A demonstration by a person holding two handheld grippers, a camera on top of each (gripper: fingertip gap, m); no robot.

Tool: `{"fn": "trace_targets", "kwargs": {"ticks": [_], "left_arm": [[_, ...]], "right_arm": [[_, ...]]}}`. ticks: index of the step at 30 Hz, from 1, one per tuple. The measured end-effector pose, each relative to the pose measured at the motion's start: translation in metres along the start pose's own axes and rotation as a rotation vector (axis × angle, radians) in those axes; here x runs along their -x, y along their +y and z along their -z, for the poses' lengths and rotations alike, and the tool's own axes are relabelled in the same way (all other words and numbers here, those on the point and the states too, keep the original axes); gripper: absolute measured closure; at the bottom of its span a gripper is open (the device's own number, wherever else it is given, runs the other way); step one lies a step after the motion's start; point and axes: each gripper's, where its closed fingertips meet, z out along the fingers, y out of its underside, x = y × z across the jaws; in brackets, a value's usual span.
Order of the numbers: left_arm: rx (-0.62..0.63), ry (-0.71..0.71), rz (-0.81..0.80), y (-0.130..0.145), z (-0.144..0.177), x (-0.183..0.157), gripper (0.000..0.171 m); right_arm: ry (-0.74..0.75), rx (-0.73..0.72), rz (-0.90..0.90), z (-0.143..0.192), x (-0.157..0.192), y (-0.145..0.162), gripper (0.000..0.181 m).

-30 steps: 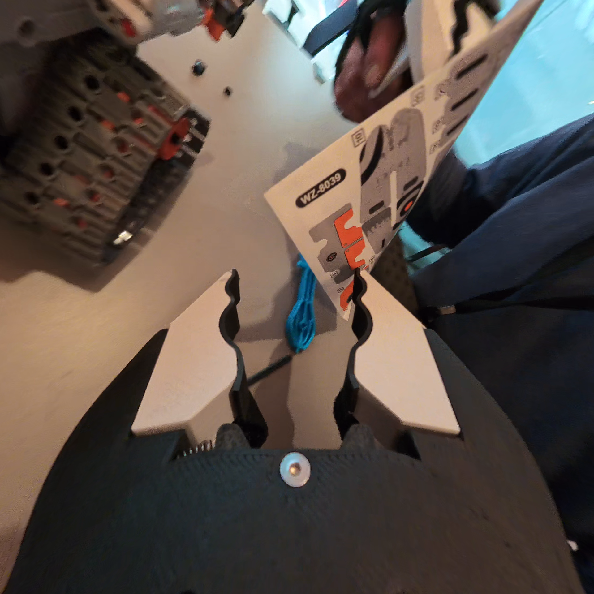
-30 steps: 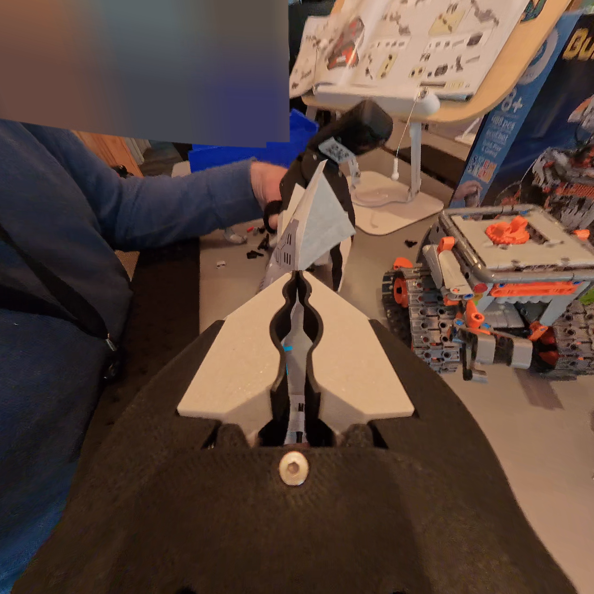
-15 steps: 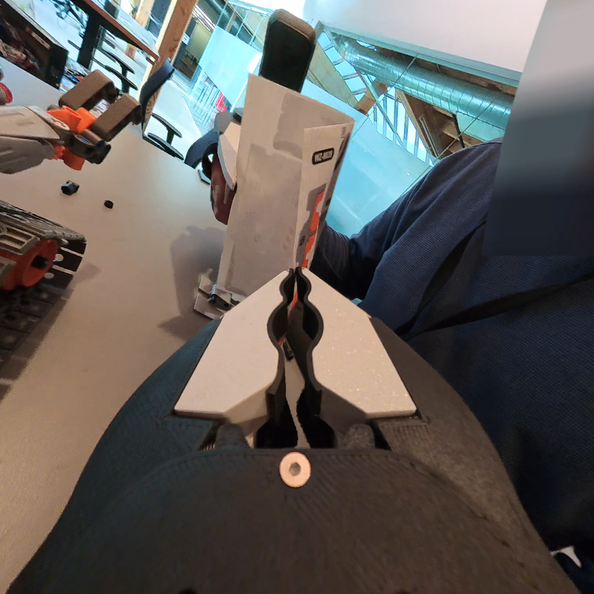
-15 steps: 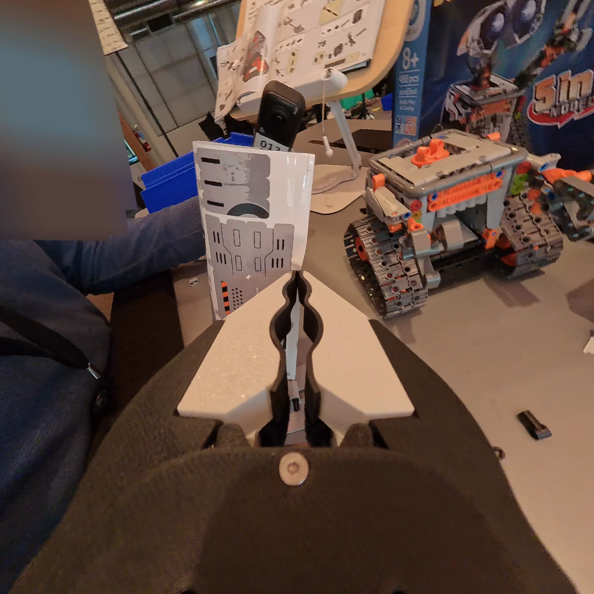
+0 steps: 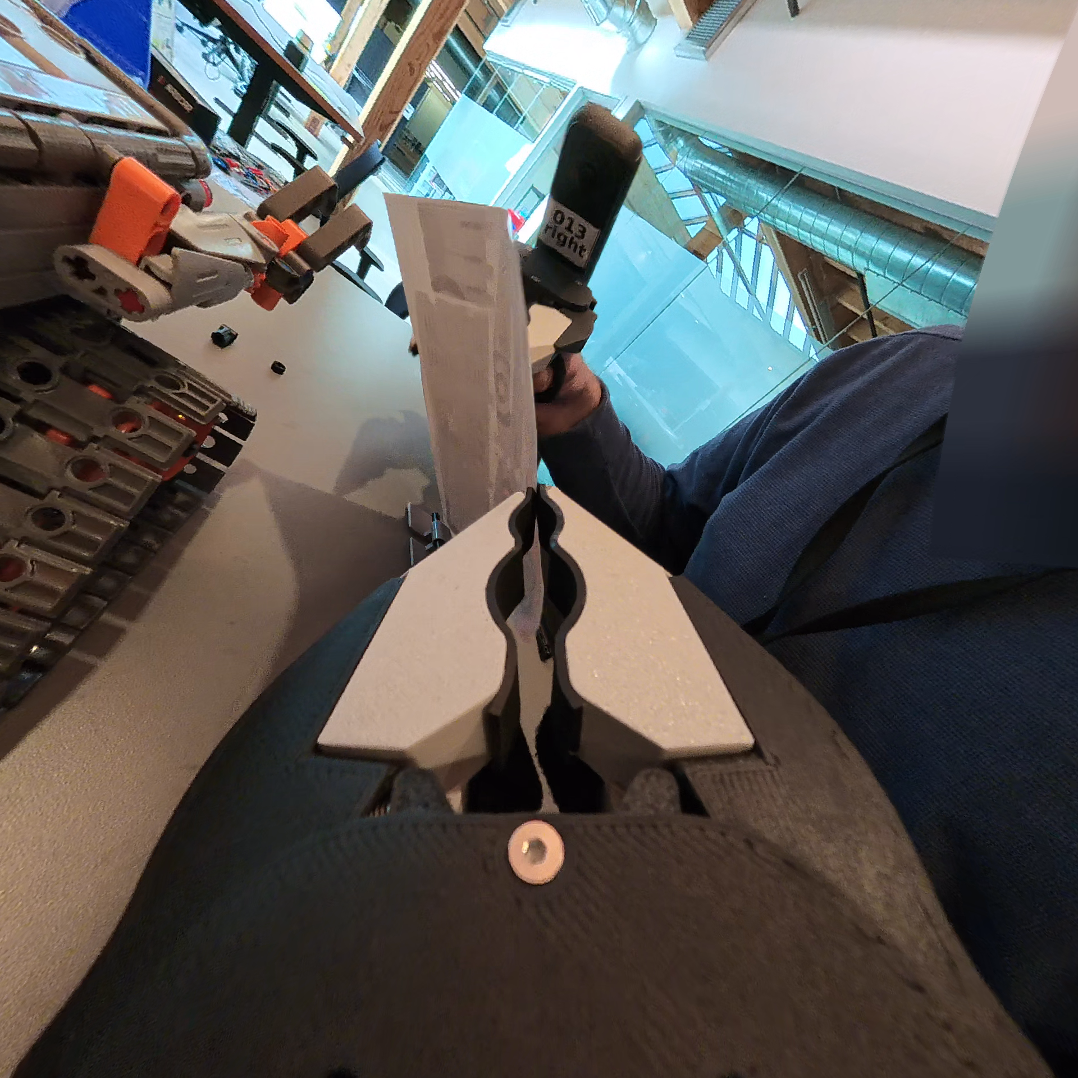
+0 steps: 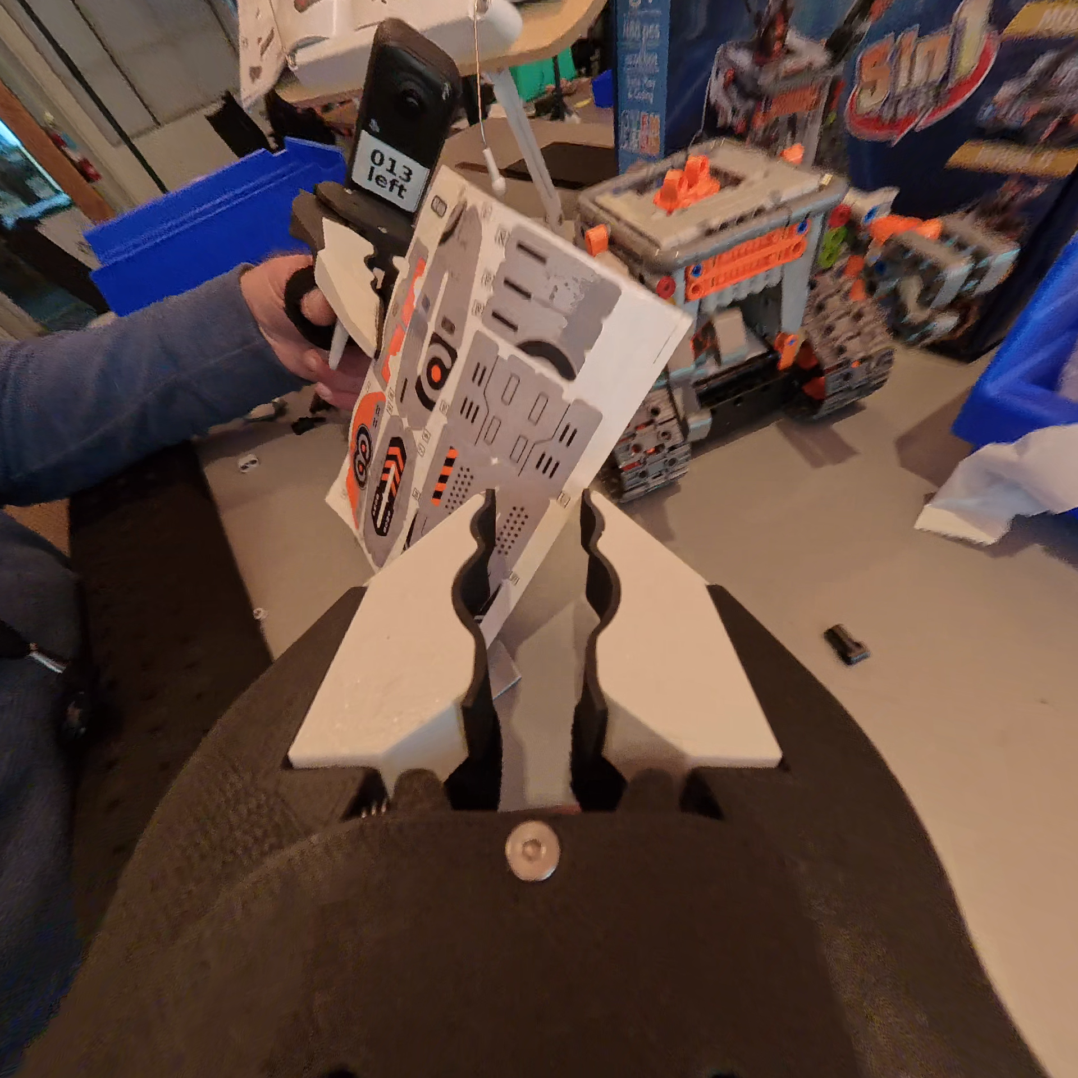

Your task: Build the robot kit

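Observation:
A white sticker sheet (image 6: 513,361) printed with grey and orange shapes is held upright above the grey table (image 6: 816,583). My left gripper (image 5: 535,496) is shut on one edge of the sheet (image 5: 478,373), which I see nearly edge-on. It also shows in the right wrist view (image 6: 356,291) at the sheet's upper left, in a hand. My right gripper (image 6: 535,507) is open; the sheet's lower corner hangs between its jaws, against the left one. In the left wrist view the right gripper (image 5: 554,332) sits just behind the sheet.
A grey and orange brick-built tracked vehicle (image 6: 729,291) stands on the table, close on the left in the left wrist view (image 5: 87,408). Blue bins (image 6: 204,227) and toy boxes (image 6: 875,87) stand behind. A white bag (image 6: 1003,484) and small black parts (image 6: 846,644) lie on the table. About 11 cm separates my left fingertips from my right.
My left gripper closed on the sheet's edge. My right gripper, shut on the sheet until half a second ago, has opened, and the sheet has swung face-on to it.

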Motion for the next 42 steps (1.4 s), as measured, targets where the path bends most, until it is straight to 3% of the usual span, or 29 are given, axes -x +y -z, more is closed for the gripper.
{"fn": "trace_targets", "kwargs": {"ticks": [8, 13, 16, 18, 21, 24, 28, 36, 42], "left_arm": [[0.021, 0.016, -0.003, 0.001, -0.002, -0.005, 0.171], [0.087, 0.048, -0.056, 0.006, -0.011, -0.019, 0.171], [0.15, 0.089, -0.146, 0.01, -0.016, -0.04, 0.171], [0.193, 0.082, -0.187, 0.013, -0.019, -0.049, 0.171], [0.192, 0.097, -0.193, 0.013, -0.017, -0.054, 0.171], [0.157, 0.064, -0.164, 0.008, -0.009, -0.045, 0.171], [0.092, 0.005, -0.155, -0.003, 0.006, -0.031, 0.171], [0.114, -0.048, -0.097, 0.005, 0.009, -0.011, 0.146], [0.149, -0.048, -0.096, 0.013, -0.001, -0.009, 0.17]], "right_arm": [[-0.002, -0.044, 0.282, 0.019, 0.02, -0.057, 0.141], [-0.084, 0.014, 0.353, -0.008, 0.033, -0.074, 0.121], [-0.185, 0.067, 0.355, -0.025, 0.043, -0.076, 0.119], [-0.277, 0.096, 0.348, -0.031, 0.053, -0.074, 0.124], [-0.409, 0.158, 0.324, -0.032, 0.066, -0.066, 0.159], [-0.433, 0.134, 0.273, -0.032, 0.065, -0.07, 0.177], [-0.417, 0.083, 0.13, -0.036, 0.052, -0.07, 0.181], [-0.368, 0.009, -0.066, -0.037, 0.033, -0.055, 0.181], [-0.352, -0.009, -0.109, -0.035, 0.037, -0.041, 0.181]]}}
